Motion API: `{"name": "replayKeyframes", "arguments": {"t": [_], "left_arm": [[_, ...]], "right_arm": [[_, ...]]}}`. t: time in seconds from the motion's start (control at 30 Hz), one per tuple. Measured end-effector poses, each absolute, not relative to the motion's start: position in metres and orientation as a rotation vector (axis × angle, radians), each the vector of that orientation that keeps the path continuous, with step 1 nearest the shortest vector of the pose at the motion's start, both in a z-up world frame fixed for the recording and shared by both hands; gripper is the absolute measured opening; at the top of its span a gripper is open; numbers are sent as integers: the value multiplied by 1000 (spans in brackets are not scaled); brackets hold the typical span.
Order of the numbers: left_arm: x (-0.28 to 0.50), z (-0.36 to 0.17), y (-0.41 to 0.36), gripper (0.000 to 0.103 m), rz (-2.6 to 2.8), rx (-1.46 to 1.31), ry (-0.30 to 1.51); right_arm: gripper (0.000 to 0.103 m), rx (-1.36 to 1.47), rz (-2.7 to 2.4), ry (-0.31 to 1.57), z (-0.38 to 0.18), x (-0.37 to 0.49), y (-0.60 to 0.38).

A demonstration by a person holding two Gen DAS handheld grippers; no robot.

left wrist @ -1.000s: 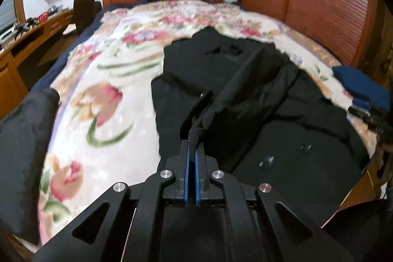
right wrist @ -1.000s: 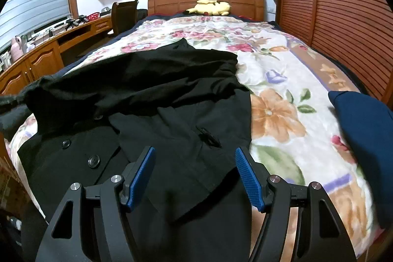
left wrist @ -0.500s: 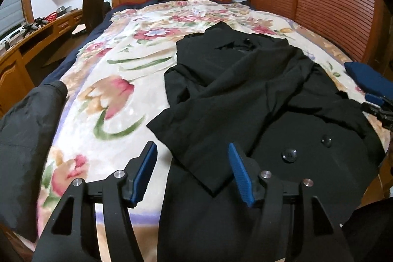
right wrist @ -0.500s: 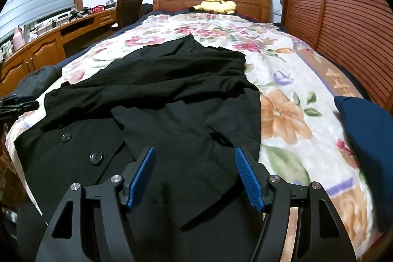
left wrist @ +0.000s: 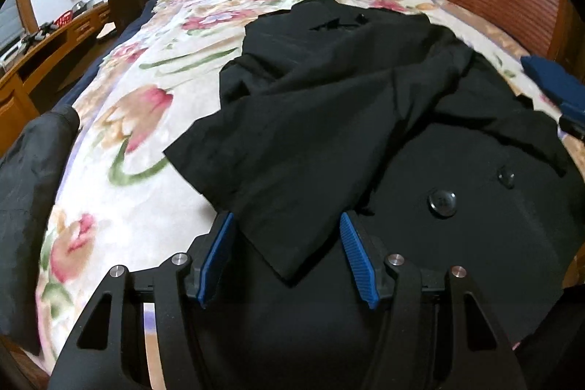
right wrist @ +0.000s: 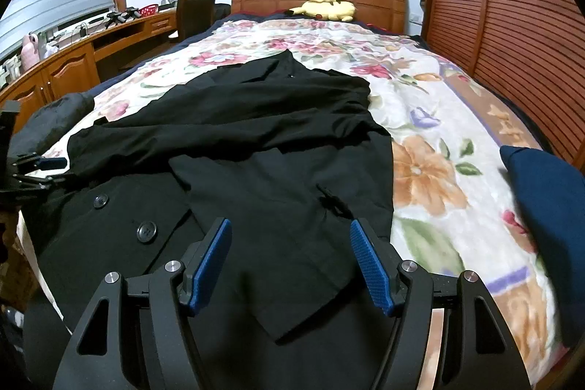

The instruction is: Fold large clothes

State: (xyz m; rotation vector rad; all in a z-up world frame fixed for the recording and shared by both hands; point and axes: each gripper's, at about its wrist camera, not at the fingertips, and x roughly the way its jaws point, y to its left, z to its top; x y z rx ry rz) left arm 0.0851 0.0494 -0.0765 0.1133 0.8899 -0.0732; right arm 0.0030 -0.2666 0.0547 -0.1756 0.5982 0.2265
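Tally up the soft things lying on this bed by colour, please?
Black: 2, the black coat spread in the middle and a dark garment at the bed's side edge.
Navy blue: 1, the folded navy item on the other side.
Yellow: 1, the plush toy by the headboard.
Total: 4

Floral bedspread [left wrist: 120, 119] bare at 9–11 o'clock of black coat [left wrist: 329, 105]: open passage. Dark jacket [left wrist: 25, 207] blocks 8 o'clock bed edge. Blue cushion [right wrist: 544, 207] obstructs 3 o'clock; slatted wardrobe [right wrist: 512, 24] bounds that side.
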Motion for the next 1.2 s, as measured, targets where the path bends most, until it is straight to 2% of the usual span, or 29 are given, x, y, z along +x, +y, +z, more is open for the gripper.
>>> {"name": "replayKeyframes", "arguments": {"t": [0.03, 0.07, 0.13, 0.17, 0.27, 0.47, 0.7, 0.73, 0.8, 0.83, 0.9, 0.93, 0.97, 1.2], "left_arm": [[86, -78, 48, 46, -69, 127, 893], [86, -80, 47, 29, -79, 130, 899], [84, -79, 44, 13, -99, 135, 907], [82, -77, 42, 10, -100, 153, 898], [74, -66, 37, 6, -118, 176, 865], [41, -28, 29, 6, -185, 148, 776], [2, -25, 18, 6, -204, 140, 733], [-1, -26, 18, 12, -187, 136, 721], [-5, -23, 21, 29, -167, 130, 683], [-7, -21, 24, 46, -164, 125, 663], [-11, -17, 29, 65, -156, 109, 634], [-13, -16, 33, 82, -153, 93, 622], [-14, -14, 35, 89, -152, 82, 612], [-20, -20, 54, 91, -99, 64, 600]], "right_arm": [[69, -175, 226, 598, 55, 3, -267], [69, -175, 225, 597, 56, 2, -267], [69, -174, 227, 593, 56, 2, -268], [69, -174, 228, 591, 57, 2, -268], [69, -178, 229, 595, 55, 3, -269], [66, -176, 234, 604, 56, 3, -269], [66, -163, 246, 596, 57, 1, -271], [66, -164, 248, 596, 57, 1, -271], [66, -165, 250, 597, 56, 1, -269], [66, -165, 252, 597, 56, 1, -268], [66, -168, 254, 598, 56, 2, -266], [66, -169, 255, 598, 56, 2, -265], [66, -170, 257, 599, 55, 2, -264], [66, -189, 270, 598, 53, 3, -255]]}}
